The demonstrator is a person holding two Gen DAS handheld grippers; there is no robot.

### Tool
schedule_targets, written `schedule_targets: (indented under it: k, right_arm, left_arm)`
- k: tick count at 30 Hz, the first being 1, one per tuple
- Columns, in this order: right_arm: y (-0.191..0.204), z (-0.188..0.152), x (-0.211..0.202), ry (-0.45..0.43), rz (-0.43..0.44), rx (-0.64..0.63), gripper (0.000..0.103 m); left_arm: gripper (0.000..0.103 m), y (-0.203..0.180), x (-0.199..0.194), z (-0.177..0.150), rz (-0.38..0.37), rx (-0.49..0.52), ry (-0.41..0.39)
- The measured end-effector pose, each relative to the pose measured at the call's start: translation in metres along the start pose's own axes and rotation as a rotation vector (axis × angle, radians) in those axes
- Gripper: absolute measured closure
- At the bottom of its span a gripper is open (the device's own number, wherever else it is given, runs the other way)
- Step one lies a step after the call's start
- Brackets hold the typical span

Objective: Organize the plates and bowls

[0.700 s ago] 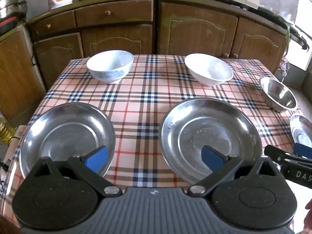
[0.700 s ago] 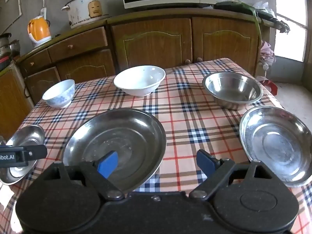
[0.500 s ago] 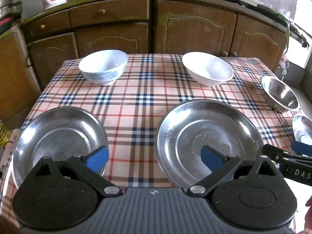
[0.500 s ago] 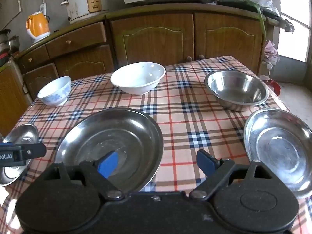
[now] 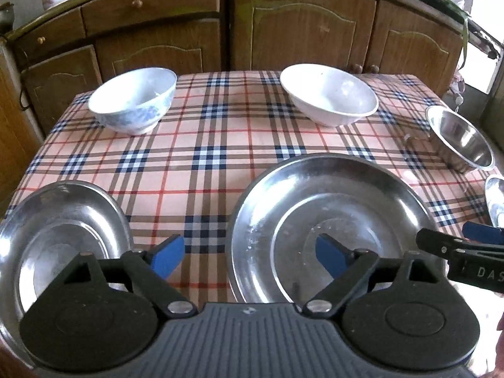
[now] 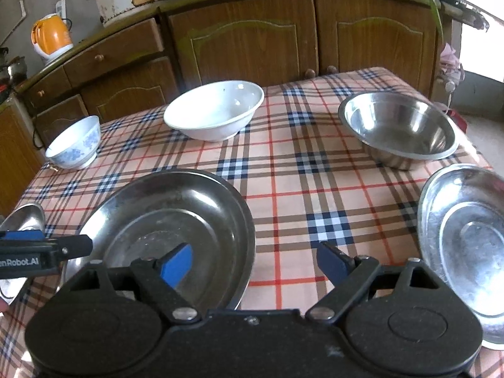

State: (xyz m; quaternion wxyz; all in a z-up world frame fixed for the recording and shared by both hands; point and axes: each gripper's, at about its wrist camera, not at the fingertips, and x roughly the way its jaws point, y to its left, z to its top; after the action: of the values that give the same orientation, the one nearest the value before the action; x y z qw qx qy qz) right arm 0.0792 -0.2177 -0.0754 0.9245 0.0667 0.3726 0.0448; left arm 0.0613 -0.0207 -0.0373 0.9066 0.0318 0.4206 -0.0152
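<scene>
Both your left gripper point(image 5: 244, 253) and right gripper point(image 6: 253, 260) stand released, empty. Large steel plate point(image 5: 330, 220): likely light, stiff, slippery; grip its rim.

Right steel plate point(image 5: 494, 201) edge-cropped, apparently

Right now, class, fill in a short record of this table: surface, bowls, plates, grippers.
surface: checked tablecloth
bowls: blue-patterned bowl, white bowl, steel bowl, all upright at the far side
plates: large steel plate in the middle; small steel plate left; small steel plate right
grippers: left gripper open; right gripper open; neither holding anything
</scene>
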Motion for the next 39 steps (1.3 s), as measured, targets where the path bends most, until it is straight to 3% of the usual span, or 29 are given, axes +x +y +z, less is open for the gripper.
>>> schedule_targets:
  k: [3, 5, 7, 10, 14, 19, 39]
  right_arm:
    - [-0.001, 0.0, 0.007, 0.015, 0.01, 0.004, 0.005]
    - [-0.001, -0.001, 0.011, 0.023, 0.015, 0.005, 0.017]
    - [-0.001, -0.001, 0.014, 0.03, 0.025, 0.012, 0.021]
    - [-0.001, -0.001, 0.02, 0.043, 0.034, 0.013, 0.049]
    - [0.001, -0.001, 0.022, 0.036, 0.036, 0.008, 0.069]
    - [-0.003, 0.0, 0.021, 0.015, 0.018, 0.031, 0.074]
    - [-0.007, 0.033, -0.021, -0.121, -0.003, 0.045, 0.075]
  left_arm:
    - [0.019, -0.001, 0.006, 0.0, -0.004, 0.003, 0.013]
    - [0.024, -0.003, 0.008, 0.003, -0.03, -0.012, 0.005]
    - [0.035, -0.003, 0.012, 0.004, -0.044, -0.015, 0.017]
    - [0.045, -0.004, 0.019, 0.004, -0.071, -0.018, 0.034]
    - [0.062, -0.006, 0.023, 0.005, -0.066, -0.008, 0.006]
    - [0.076, -0.003, 0.022, 0.006, -0.08, -0.045, 0.013]
    - [0.077, -0.016, -0.015, 0.034, -0.061, -0.002, -0.125]
